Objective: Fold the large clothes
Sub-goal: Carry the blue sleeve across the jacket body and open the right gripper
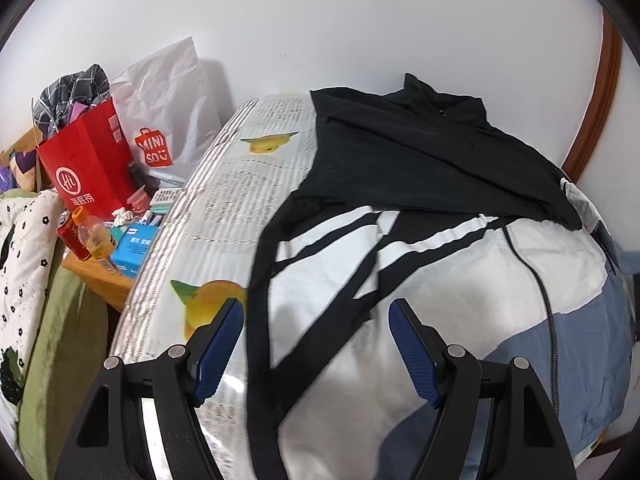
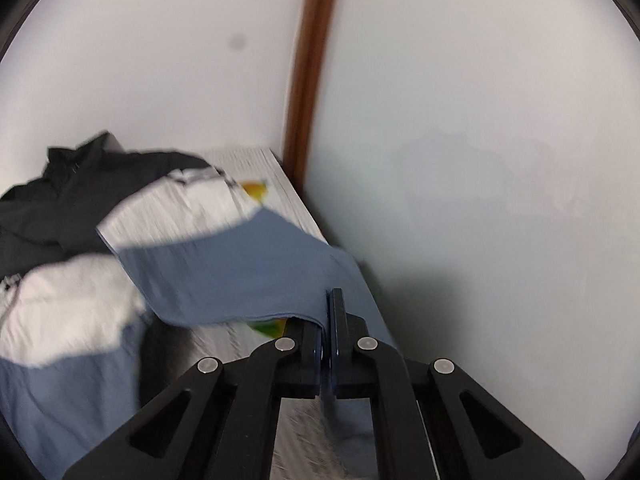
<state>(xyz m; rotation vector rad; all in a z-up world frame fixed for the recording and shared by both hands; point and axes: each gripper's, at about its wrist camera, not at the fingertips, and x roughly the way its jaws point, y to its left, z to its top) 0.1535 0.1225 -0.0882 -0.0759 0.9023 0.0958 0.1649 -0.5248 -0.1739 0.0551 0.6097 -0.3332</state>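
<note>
A large jacket (image 1: 460,280) in black, white and blue lies spread over a table covered with a printed cloth (image 1: 240,184). In the left wrist view my left gripper (image 1: 316,316) hangs open above the jacket's near white part, where a black-edged sleeve (image 1: 320,300) lies folded across. Nothing sits between its blue pads (image 1: 224,344). In the right wrist view my right gripper (image 2: 330,300) is shut on the jacket's blue hem (image 2: 240,276), which is lifted off the table. The rest of the jacket (image 2: 60,300) lies to its left, blurred.
Left of the table a low wooden stand carries a red paper bag (image 1: 88,164), a white shopping bag (image 1: 168,112), bottles (image 1: 94,236) and a blue box (image 1: 132,248). A spotted pillow (image 1: 24,264) lies at far left. White walls and a brown door frame (image 2: 308,92) close the back and right.
</note>
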